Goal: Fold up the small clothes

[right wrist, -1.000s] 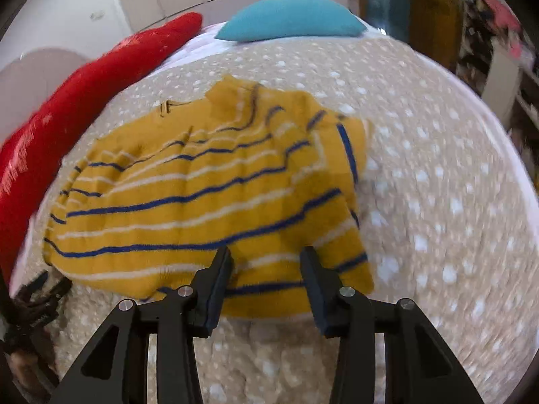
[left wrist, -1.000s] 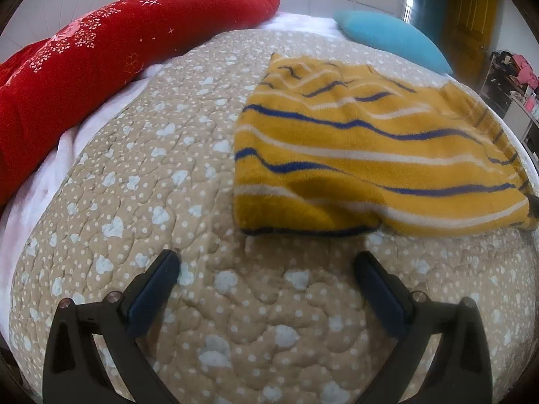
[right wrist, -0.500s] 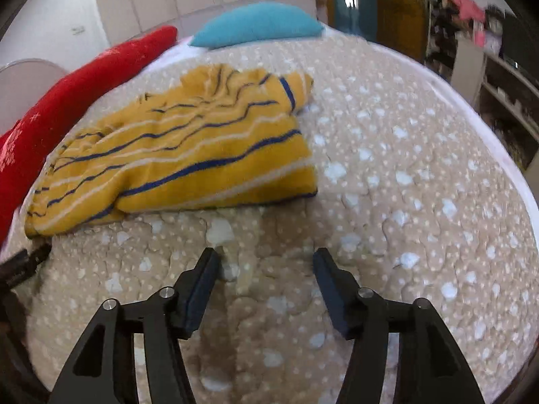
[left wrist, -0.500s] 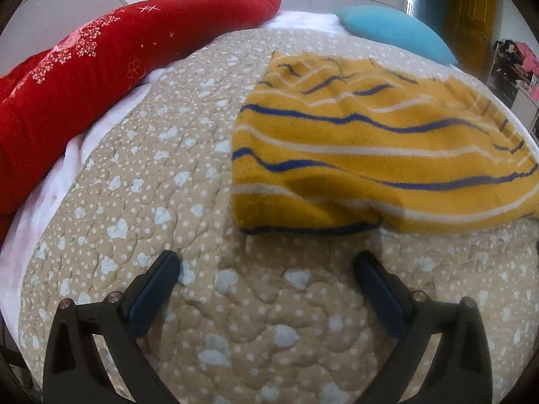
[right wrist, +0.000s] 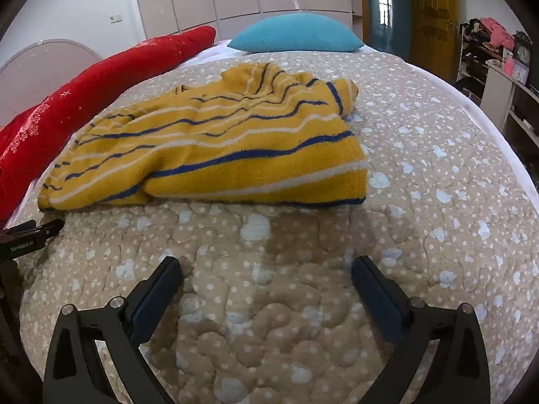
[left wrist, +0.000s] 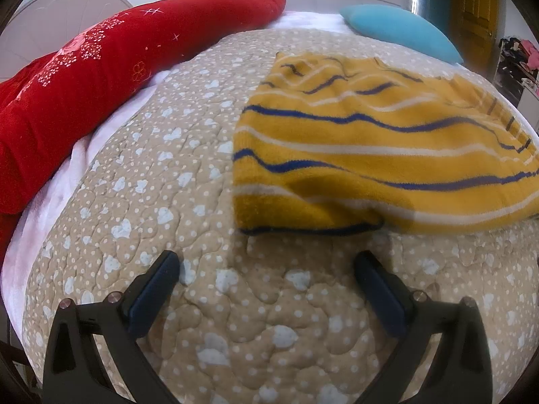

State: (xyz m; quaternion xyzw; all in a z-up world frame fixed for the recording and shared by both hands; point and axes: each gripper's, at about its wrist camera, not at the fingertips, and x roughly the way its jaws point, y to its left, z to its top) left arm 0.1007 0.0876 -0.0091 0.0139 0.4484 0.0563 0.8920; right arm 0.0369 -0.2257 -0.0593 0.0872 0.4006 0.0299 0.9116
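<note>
A small yellow sweater [left wrist: 370,155] with blue and white stripes lies folded on the tan quilted bed cover [left wrist: 151,202]. It also shows in the right wrist view [right wrist: 219,148], with its folded hem edge nearest me. My left gripper [left wrist: 266,269] is open and empty, a short way in front of the sweater's near left corner. My right gripper [right wrist: 266,269] is open and empty, hovering over the bare quilt [right wrist: 438,168] in front of the sweater. The left gripper's tip shows at the left edge of the right wrist view [right wrist: 33,232].
A long red pillow [left wrist: 84,77] lies along the left side of the bed and a blue pillow [right wrist: 296,33] at the far end. A headboard, wardrobe doors, a wooden door and cluttered shelves [right wrist: 498,57] stand beyond the bed.
My right gripper let go of the sweater's hem, opened wide and drew back over the quilt. The sweater now lies flat. The left gripper stayed nearly in place.
</note>
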